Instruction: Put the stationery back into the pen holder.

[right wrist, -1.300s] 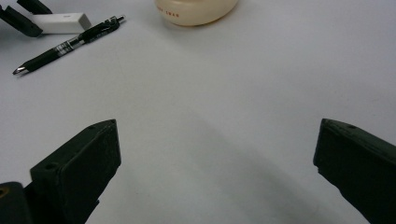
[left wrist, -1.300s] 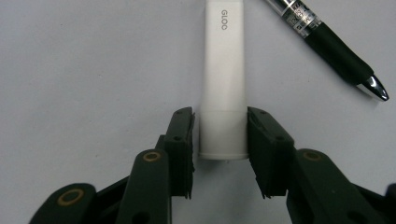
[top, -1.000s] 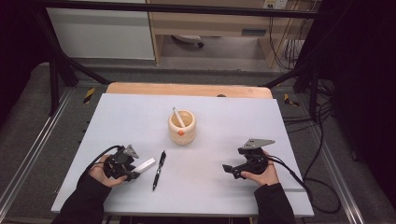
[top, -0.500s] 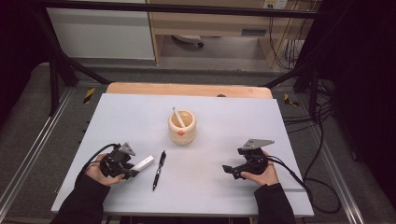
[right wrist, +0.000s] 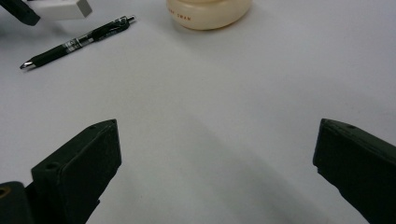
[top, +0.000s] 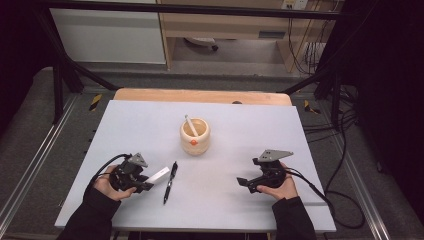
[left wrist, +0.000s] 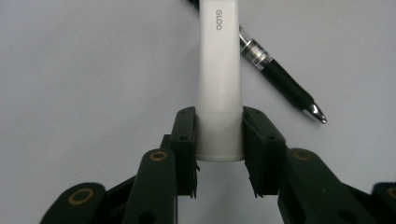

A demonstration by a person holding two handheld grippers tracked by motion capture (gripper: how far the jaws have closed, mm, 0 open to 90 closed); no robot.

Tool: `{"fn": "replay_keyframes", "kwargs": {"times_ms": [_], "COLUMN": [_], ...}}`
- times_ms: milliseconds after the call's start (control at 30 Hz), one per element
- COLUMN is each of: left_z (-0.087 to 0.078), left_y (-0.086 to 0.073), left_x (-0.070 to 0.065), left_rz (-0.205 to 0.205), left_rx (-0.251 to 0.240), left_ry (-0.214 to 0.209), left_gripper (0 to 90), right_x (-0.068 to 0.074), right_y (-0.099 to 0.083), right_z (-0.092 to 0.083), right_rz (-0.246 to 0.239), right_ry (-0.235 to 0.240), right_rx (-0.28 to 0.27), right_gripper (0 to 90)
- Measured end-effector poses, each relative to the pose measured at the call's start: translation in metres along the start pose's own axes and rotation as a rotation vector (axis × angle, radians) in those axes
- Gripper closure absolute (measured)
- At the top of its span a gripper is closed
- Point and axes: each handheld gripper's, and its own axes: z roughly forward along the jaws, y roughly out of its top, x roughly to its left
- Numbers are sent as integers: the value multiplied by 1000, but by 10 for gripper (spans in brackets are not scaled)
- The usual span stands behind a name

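Note:
A white glue stick point(left wrist: 219, 74) marked GLOO is pinched at its near end between the jaws of my left gripper point(left wrist: 219, 140), which is shut on it. In the high view that gripper point(top: 145, 182) sits at the front left of the table, with the glue stick point(top: 158, 175) pointing right toward a black pen point(top: 169, 181). The pen point(left wrist: 280, 81) lies flat just beyond the stick. My right gripper point(top: 245, 182) rests at the front right, its jaws wide open over bare table point(right wrist: 217, 154).
A cream cup point(top: 195, 136) stands mid-table with a white stick point(top: 190, 124) leaning in it. The grey tabletop point(top: 250, 130) has a wooden strip point(top: 200, 96) along its far edge. Cables point(top: 340, 200) trail off the right side.

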Motion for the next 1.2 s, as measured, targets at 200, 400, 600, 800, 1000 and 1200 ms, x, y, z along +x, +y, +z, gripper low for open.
{"fn": "replay_keyframes", "kwargs": {"times_ms": [200, 400, 600, 800, 1000, 1200], "left_z": [-3, -7, -5, -2, 1, 2], "left_y": [6, 16, 33, 52, 67, 80], "left_x": [-5, -9, -17, -27, -34, -39], "left_rz": [6, 19, 51, 91, 121, 136], "left_rx": [-26, -41, -45, -31, -17, -11], "left_ry": [-10, -27, -39, -44, -44, -45], "left_gripper": [669, 669, 668, 668, 669, 669], "right_x": [6, 14, 24, 33, 42, 51], "right_y": [4, 9, 15, 20, 25, 31], "right_z": [3, 7, 10, 12, 16, 17], "right_rz": [-40, -115, -213, -290, -394, -482], "right_ry": [2, -4, -43, -72, -111, -141], "right_rx": [3, 15, 38, 40, 45, 35], "right_gripper": [12, 14, 22, 30, 36, 41]}}
